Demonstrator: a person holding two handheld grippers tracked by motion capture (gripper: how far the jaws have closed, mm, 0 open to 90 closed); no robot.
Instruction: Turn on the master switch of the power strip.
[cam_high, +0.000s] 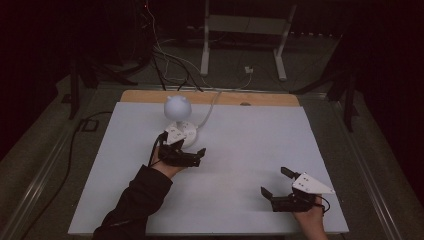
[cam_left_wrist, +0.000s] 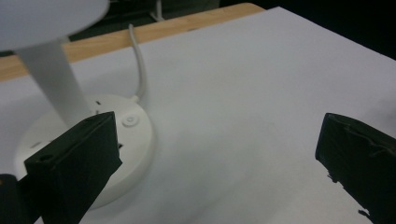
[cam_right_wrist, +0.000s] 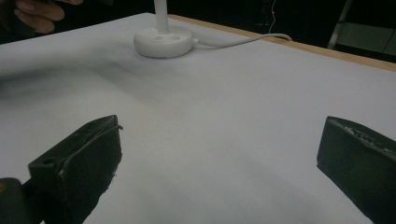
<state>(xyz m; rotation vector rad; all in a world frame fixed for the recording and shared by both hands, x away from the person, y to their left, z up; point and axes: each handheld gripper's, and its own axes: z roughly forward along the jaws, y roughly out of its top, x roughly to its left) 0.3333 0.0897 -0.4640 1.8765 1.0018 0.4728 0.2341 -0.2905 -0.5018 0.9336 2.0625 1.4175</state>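
Note:
A small white desk lamp (cam_high: 177, 106) with a round head stands on its round base (cam_high: 187, 131) at the back left of the white table top (cam_high: 250, 145). Its white cable (cam_high: 212, 105) runs off the far edge. My left gripper (cam_high: 187, 144) is open right at the base, near side. In the left gripper view the left jaw overlaps the lamp base (cam_left_wrist: 135, 128) below the stem (cam_left_wrist: 51, 84), and the gripper (cam_left_wrist: 219, 154) holds nothing. My right gripper (cam_high: 276, 181) is open and empty near the front right edge. From the right gripper (cam_right_wrist: 219, 154), the lamp base (cam_right_wrist: 163, 41) lies far ahead.
A strip of wooden board (cam_high: 210, 97) shows along the table's far edge. Beyond it are floor cables (cam_high: 170, 65), a white stand's legs (cam_high: 205, 50) and dark stands at both sides. The other hand (cam_right_wrist: 37, 14) shows in the right gripper view's top left corner.

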